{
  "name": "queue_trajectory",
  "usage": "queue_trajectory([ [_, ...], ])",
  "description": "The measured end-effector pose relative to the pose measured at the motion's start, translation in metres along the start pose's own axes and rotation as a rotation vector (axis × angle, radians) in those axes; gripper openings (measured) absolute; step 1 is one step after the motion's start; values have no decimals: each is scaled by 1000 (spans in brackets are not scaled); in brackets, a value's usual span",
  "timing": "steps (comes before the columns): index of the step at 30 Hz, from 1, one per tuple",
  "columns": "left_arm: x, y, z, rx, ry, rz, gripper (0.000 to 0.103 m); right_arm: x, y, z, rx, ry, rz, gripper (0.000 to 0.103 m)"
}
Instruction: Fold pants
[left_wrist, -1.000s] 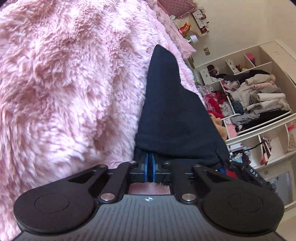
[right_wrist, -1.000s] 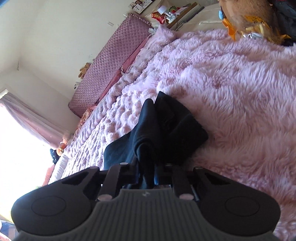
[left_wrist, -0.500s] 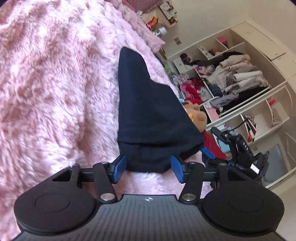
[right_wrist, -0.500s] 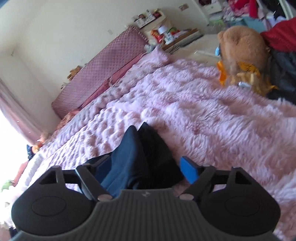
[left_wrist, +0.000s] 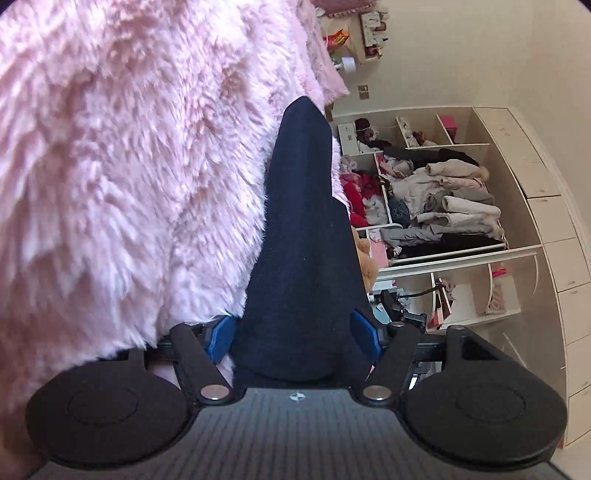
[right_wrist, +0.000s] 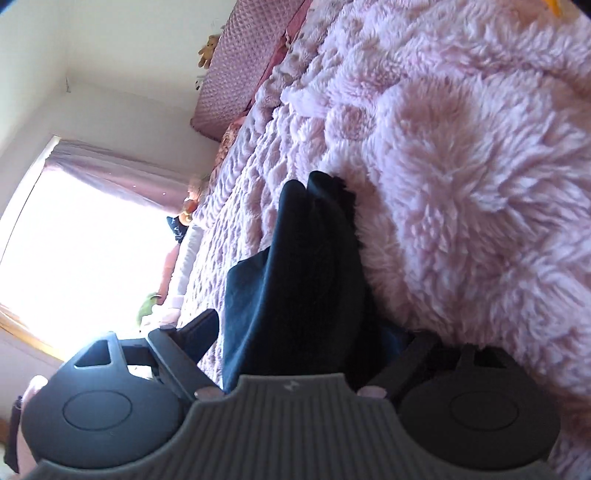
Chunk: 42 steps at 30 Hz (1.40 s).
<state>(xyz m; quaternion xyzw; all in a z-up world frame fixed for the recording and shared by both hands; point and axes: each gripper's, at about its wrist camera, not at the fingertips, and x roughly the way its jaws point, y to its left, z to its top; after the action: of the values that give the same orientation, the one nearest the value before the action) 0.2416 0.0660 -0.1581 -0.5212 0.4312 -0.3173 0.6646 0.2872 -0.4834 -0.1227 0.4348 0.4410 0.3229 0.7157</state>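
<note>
The near end of the pants (left_wrist: 299, 258) drops out of sight behind my left gripper (left_wrist: 291, 339). On my right gripper (right_wrist: 303, 343), the far finger is buried between dark cloth and the bed's pink fur blanket (right_wrist: 461, 166). Shelved clothes (left_wrist: 450, 199) blur together.

A: What carries it all?

B: A bed (right_wrist: 480, 155) under a shaggy pink blanket (left_wrist: 129, 166), which fills the left of the left wrist view and the right of the right wrist view.

A: And directly on it?

B: The dark pants (left_wrist: 303, 258), lying bunched in a long narrow strip that runs from near to far. In the right wrist view the pants (right_wrist: 306, 280) show several stacked layers, pink pile touching their right edge.

A: Anything else?

B: A quilted pink headboard (right_wrist: 232, 74) stands at the bed's far end.
</note>
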Motion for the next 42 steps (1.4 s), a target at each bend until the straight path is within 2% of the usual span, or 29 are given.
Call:
queue_trajectory([
  [1,5,1,4,-34,8,2,75,4,1,1,-9,15,5,73],
  [2,9,1,7,-66,13,7,75,8,4,0,-37,24,-30,64],
  [3,11,0,9,-84,23,11,75,12,7,-3,-68,27,-85,48],
  [5,11,-2,12,-81,56,34,70,17,14,-13,-101,14,-128,41],
  [7,1,-2,10,-119,36,74,39,11,18,-22,-97,-26,-122,32],
  [9,-12,0,5,-192,18,70,28,6,24,-33,-66,-47,-112,29],
  [11,-29,-4,1,-207,0,92,25,6,38,-50,-63,-56,-110,29],
  [15,-74,-24,-3,-126,-17,184,24,18,71,-102,-21,-42,-70,26],
  [19,-128,-22,-15,-73,-49,242,25,44,98,-163,-80,5,-84,26],
  [22,-147,-4,-24,-95,-30,306,32,65,96,-198,-66,33,-108,29],
  [23,-150,3,-26,-112,-8,301,33,67,93,-205,-45,26,-123,32],
  [26,-155,23,-30,-172,-9,187,38,62,90,-214,25,7,-172,42],
  [29,-158,32,-28,-182,12,148,44,37,103,-213,49,-56,-262,55],
  [30,-158,32,-28,-178,16,143,44,26,112,-213,15,-104,-309,63],
  [33,-161,30,-30,-152,21,150,49,0,151,-213,-175,-237,-494,68],
  [35,-165,30,-35,-142,3,158,50,-3,176,-216,-303,-275,-563,75],
  [37,-162,25,-38,-120,18,162,57,13,200,-217,-397,-250,-553,79],
  [42,-160,21,-46,-128,-29,185,59,93,245,-213,-558,-196,-534,82],
])
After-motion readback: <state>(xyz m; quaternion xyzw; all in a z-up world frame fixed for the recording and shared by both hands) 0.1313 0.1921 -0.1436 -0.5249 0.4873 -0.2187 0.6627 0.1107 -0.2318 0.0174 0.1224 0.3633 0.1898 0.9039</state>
